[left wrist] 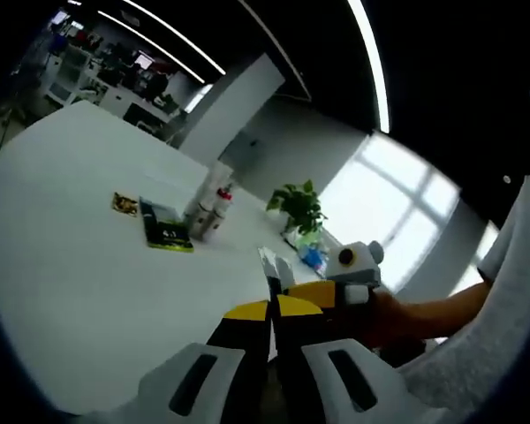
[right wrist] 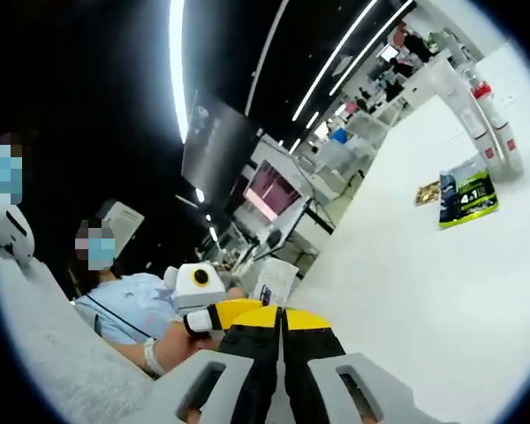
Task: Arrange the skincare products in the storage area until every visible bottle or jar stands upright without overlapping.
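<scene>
1. Left tool (left wrist: 272,329): jaws closed together, gripping nothing.
2. Right tool (right wrist: 281,340): jaws likewise closed and unladen.
3. Bottles (left wrist: 210,208) upright beside green packet (left wrist: 166,231), mid-bench (left wrist: 62,265); wide bare surface around, near edge free.

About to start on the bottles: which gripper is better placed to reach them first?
Left, probably, though it's close. Its closed fingers point toward the bottles ahead across the table. In the right gripper view the bottles sit off at the edge, so it would need turning.
</scene>
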The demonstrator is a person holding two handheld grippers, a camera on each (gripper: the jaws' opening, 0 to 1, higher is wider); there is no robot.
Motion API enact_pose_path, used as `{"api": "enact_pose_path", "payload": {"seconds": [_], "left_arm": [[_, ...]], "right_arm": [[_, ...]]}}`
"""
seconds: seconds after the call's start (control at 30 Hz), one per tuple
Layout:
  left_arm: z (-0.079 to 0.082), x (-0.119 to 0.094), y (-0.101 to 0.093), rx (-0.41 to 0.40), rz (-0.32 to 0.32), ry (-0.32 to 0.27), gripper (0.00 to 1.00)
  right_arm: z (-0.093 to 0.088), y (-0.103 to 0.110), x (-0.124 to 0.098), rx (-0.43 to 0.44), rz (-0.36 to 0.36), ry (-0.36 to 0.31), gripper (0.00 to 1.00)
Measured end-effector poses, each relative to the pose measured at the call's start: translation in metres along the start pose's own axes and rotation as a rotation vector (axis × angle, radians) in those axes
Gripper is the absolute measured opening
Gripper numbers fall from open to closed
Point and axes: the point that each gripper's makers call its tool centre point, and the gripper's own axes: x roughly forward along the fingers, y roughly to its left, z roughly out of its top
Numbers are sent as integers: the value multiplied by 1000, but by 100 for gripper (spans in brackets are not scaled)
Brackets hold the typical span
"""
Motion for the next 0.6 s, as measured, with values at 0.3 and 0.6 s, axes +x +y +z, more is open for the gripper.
{"api": "enact_pose_path", "payload": {"seconds": [0.3, 0.6], "left_arm": [[8, -3, 1, -46, -11, -46, 0], [5, -1, 4, 60, 39, -27, 1]], "right_arm": [[-5, 6, 4, 14, 36, 7, 0], [5, 4, 7, -30, 9, 26, 0]]}}
